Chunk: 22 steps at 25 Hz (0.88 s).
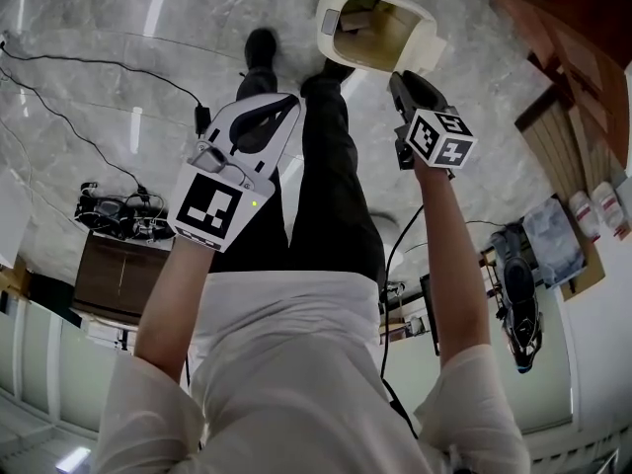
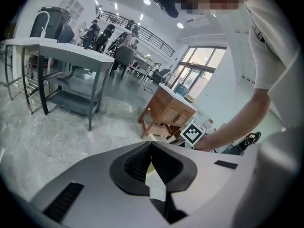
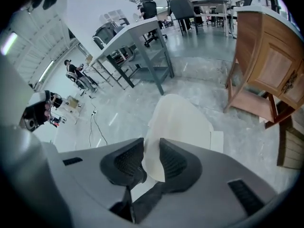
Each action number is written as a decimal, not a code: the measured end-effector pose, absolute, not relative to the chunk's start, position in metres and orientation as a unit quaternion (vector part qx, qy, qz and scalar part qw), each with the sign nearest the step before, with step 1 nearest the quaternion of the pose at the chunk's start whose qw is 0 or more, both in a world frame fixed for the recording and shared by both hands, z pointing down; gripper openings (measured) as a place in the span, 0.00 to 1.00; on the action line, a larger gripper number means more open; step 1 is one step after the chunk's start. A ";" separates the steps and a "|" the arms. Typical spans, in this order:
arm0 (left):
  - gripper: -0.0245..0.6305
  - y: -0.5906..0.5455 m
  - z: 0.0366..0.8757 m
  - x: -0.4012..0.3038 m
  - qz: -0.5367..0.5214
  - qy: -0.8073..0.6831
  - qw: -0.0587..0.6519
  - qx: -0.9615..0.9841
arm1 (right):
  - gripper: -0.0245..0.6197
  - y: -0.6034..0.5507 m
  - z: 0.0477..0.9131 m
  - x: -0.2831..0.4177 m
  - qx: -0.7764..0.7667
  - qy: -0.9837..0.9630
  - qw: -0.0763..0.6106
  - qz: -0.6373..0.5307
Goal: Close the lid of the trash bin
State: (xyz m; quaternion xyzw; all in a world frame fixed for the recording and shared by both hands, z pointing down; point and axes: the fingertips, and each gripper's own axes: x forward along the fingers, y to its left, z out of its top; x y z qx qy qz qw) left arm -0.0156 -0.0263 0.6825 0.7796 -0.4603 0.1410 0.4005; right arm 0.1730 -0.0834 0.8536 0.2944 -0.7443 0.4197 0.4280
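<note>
The bin [image 1: 380,28] stands on the floor [image 1: 118,57] just ahead of the person's feet, its mouth open and the brownish inside showing, so the lid is not yet down. The right gripper [image 1: 403,85] hangs just beside the bin's near rim, pointing steeply down at it. Its 2 fingers [image 3: 124,161] stand apart with nothing pressed between them, and the cream lid [image 3: 183,122] shows beyond the gap. The left gripper [image 1: 281,107] sits further off over the legs, its fingers closed tip to tip on nothing.

This looks like the approach step. Next, the right gripper likely needs to meet the raised lid's edge and push or pinch it, then swing it down over the mouth.
</note>
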 end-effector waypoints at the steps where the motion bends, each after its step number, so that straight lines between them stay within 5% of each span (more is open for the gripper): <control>1: 0.07 -0.026 0.684 -0.016 0.140 -0.462 0.401 0.779 | 0.22 -0.082 0.857 0.169 0.289 -0.747 0.434 0.412; 22: 0.07 -0.020 0.733 -0.025 0.149 -0.455 0.418 0.772 | 0.20 -0.057 0.932 0.107 0.197 -0.779 0.506 0.313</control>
